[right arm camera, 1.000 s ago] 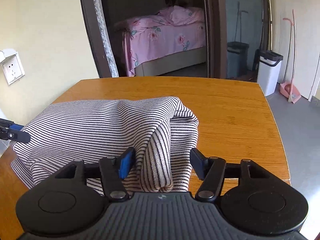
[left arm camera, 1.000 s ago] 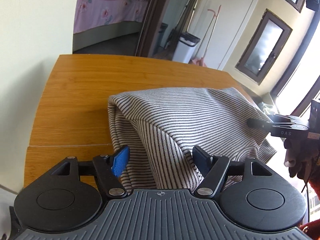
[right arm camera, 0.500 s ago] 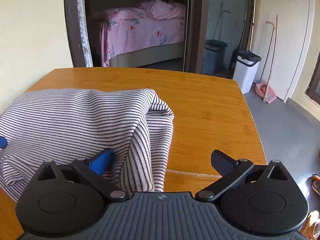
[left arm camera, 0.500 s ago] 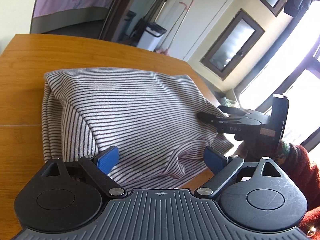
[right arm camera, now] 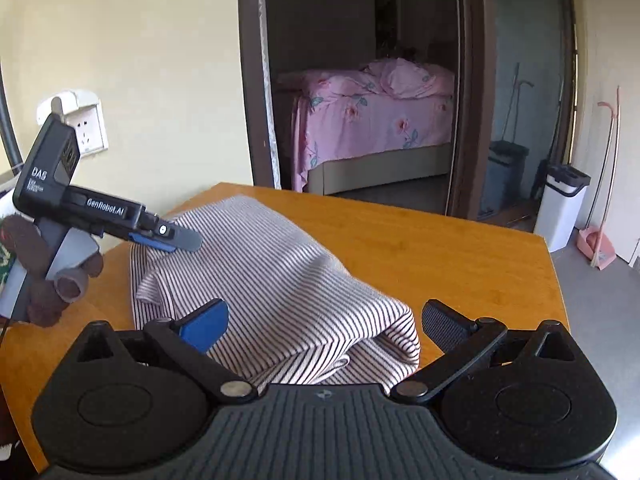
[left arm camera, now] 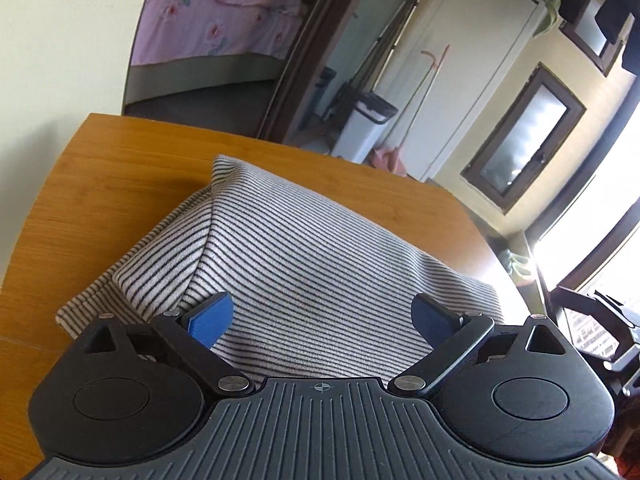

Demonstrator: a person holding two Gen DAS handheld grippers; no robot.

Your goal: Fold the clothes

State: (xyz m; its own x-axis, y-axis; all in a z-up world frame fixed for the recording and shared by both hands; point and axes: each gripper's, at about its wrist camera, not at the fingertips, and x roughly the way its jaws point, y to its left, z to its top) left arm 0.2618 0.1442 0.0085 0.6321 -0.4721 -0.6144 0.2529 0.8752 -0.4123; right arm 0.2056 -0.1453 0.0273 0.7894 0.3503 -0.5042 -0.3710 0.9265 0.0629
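Observation:
A black-and-white striped garment (left arm camera: 304,264) lies folded in a thick bundle on the wooden table (left arm camera: 120,184). It also shows in the right wrist view (right arm camera: 280,280). My left gripper (left arm camera: 322,318) is open and hovers just above the garment's near side, holding nothing. From the right wrist view the left gripper (right arm camera: 172,238) sits over the garment's far left corner. My right gripper (right arm camera: 324,322) is open above the garment's folded near end, holding nothing. Its body shows at the right edge of the left wrist view (left arm camera: 600,320).
The table's (right arm camera: 460,256) right and far edges drop to a grey floor. Beyond stand a white bin (right arm camera: 564,204), a pink dustpan and broom (right arm camera: 598,240), and a doorway to a room with a pink bed (right arm camera: 372,120). A wall socket (right arm camera: 86,132) is at the left.
Both grippers opened wider and let go of the garment, then lifted and drew back. The garment now lies folded on the table.

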